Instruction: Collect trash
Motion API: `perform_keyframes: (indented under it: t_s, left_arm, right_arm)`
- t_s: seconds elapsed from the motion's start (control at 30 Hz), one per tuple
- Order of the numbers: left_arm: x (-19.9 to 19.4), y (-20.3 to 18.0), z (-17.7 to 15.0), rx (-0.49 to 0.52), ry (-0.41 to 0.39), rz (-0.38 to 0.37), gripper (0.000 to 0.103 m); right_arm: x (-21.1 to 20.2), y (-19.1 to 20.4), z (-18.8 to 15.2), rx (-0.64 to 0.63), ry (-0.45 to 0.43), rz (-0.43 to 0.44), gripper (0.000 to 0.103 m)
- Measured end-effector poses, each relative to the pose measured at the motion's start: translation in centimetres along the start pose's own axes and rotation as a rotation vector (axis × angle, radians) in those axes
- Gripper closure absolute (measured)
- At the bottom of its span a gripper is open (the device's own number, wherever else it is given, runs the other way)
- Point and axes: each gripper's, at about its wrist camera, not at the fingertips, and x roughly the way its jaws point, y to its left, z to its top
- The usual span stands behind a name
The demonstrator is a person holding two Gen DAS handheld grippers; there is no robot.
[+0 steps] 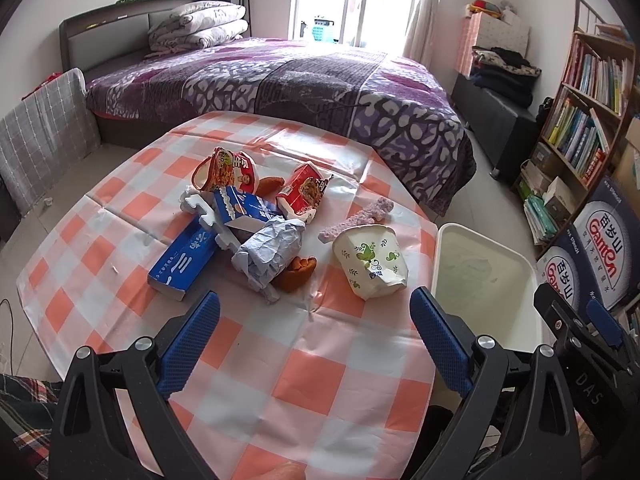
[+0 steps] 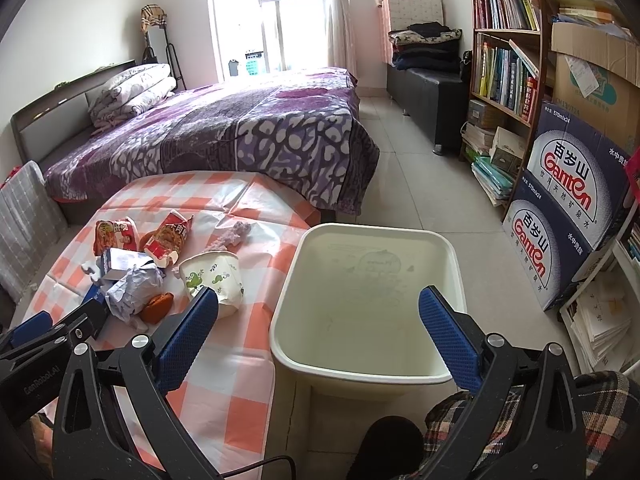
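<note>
On checked table (image 1: 320, 380), trash pile incl. paper cup (image 1: 370, 260) sits untouched w/ both jaws wide & empty: left gripper (image 1: 316, 336) should straddle cup squarely, then carry to bin (image 2: 368, 364) beside right gripper (image 2: 320, 332).

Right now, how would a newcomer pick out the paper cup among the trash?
Find the orange-checked table beside the cream bin. On the pile's bin side lies the paper cup, tipped over. It alone is white with green leaf prints; its neighbours are red, blue or grey.
</note>
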Motion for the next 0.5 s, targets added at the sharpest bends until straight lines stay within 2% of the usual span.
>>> perform_keyframes:
  t_s: [0.5]
  left_arm:
    - [0.01, -0.17, -0.05, 0.000, -0.002, 0.001, 0.010]
  right_arm:
    - [-0.10, -0.40, -0.01, 0.002, 0.002, 0.003, 0.007]
